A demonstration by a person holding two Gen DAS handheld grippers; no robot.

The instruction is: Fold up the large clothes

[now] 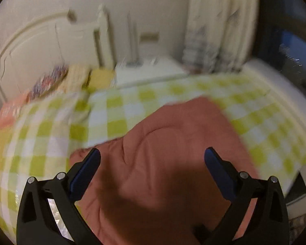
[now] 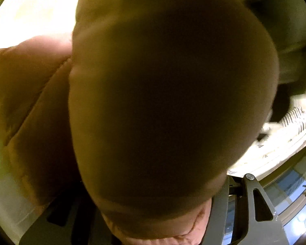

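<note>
A large salmon-pink padded garment (image 1: 163, 153) lies on the bed's green-and-white checked sheet (image 1: 116, 112). My left gripper (image 1: 152, 155) is open just above the garment, its blue-padded fingers (image 1: 85, 173) wide apart, with nothing between them. In the right wrist view the same pink garment (image 2: 163, 102) bulges right up against the lens and fills most of the view. My right gripper's fingertips are hidden under the cloth; only part of its dark frame (image 2: 253, 204) shows, and cloth is bunched where the fingers meet.
A white headboard (image 1: 30, 40) and pillows (image 1: 51, 81) are at the far left. A white bedside table (image 1: 149, 71) and a curtain (image 1: 218, 30) stand beyond the bed. A window (image 2: 291, 187) shows at lower right in the right wrist view.
</note>
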